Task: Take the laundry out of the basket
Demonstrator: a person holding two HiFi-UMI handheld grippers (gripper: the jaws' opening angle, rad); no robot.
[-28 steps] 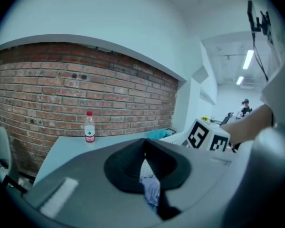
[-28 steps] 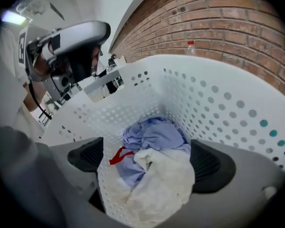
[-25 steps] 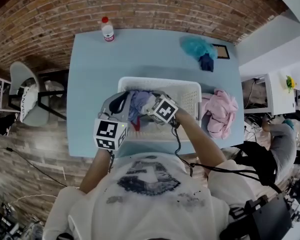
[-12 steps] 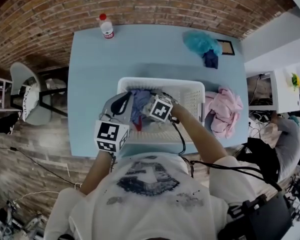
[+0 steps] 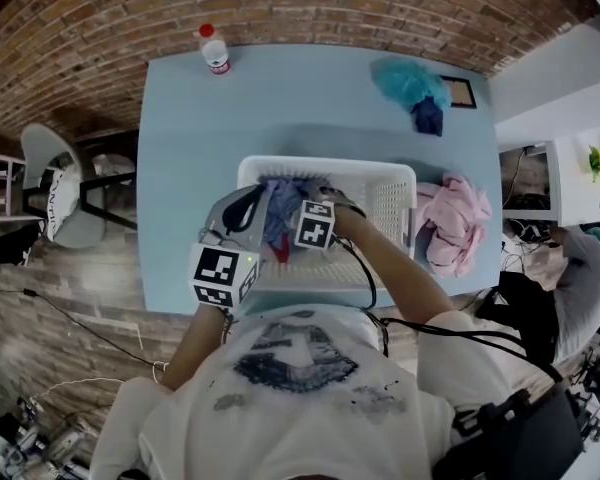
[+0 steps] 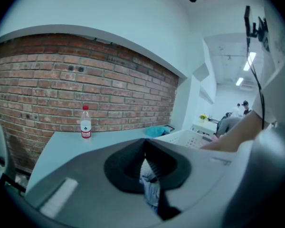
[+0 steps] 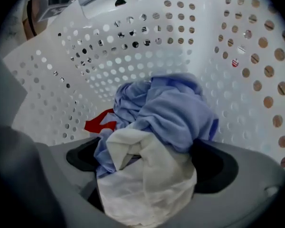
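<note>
Over the table (image 5: pixel 180 168), the basket (image 5: pixel 385 176) was entered deeper by the right gripper (image 7: pixel 149 163), fingers (image 7: pixel 217 167) spread around laundry (image 7: pixel 171 108); left gripper (image 6: pixel 143 148) stayed clamped on cloth (image 6: pixel 151 189).

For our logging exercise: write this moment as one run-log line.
right gripper: in basket, jaws apart around white-and-blue clothes | left gripper: shut, at basket's edge | pink clothes: on table

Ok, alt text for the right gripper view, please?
The right gripper, fingers apart, sits around a bunched white cloth and a light blue garment inside a white perforated basket. A red item lies just beyond them.
</note>
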